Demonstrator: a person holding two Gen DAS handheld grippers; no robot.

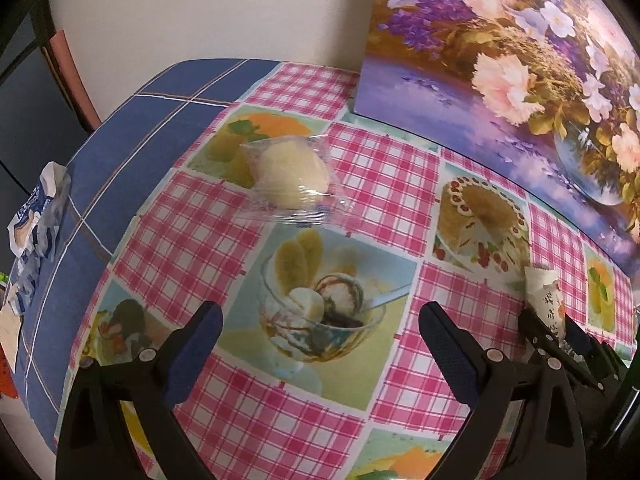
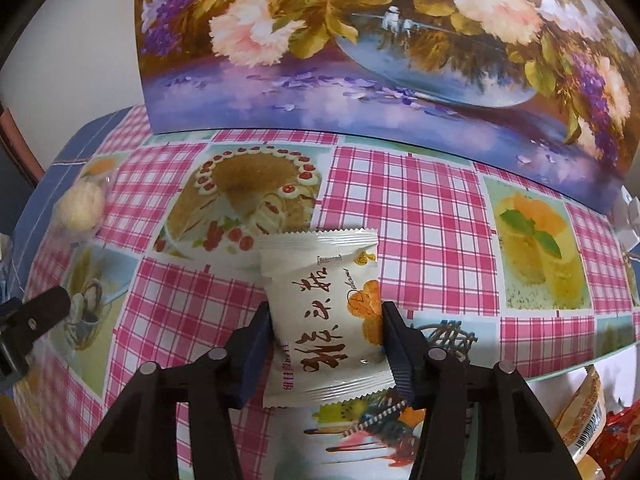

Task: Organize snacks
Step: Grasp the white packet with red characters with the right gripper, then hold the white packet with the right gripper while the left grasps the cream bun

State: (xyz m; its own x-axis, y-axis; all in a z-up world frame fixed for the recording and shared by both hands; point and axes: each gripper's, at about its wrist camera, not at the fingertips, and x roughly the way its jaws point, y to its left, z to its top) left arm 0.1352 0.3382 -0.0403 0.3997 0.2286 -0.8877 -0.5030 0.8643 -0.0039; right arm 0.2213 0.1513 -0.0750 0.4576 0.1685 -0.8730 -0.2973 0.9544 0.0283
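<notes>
A pale round bun in a clear wrapper (image 1: 290, 174) lies on the checked tablecloth (image 1: 384, 184), ahead of my left gripper (image 1: 320, 320), which hangs open above the cloth with nothing between its fingers. The same bun (image 2: 80, 208) shows at the far left of the right wrist view. My right gripper (image 2: 324, 328) is shut on a white snack packet with brown lettering (image 2: 324, 304), held just over the table. That packet (image 1: 546, 294) and the right gripper (image 1: 554, 330) appear at the right edge of the left wrist view.
A flower painting (image 2: 400, 80) leans against the wall along the table's back edge. A crumpled blue and white wrapper (image 1: 38, 216) lies on the blue cloth at the left. Orange and red snack bags (image 2: 592, 424) sit below the table's right edge.
</notes>
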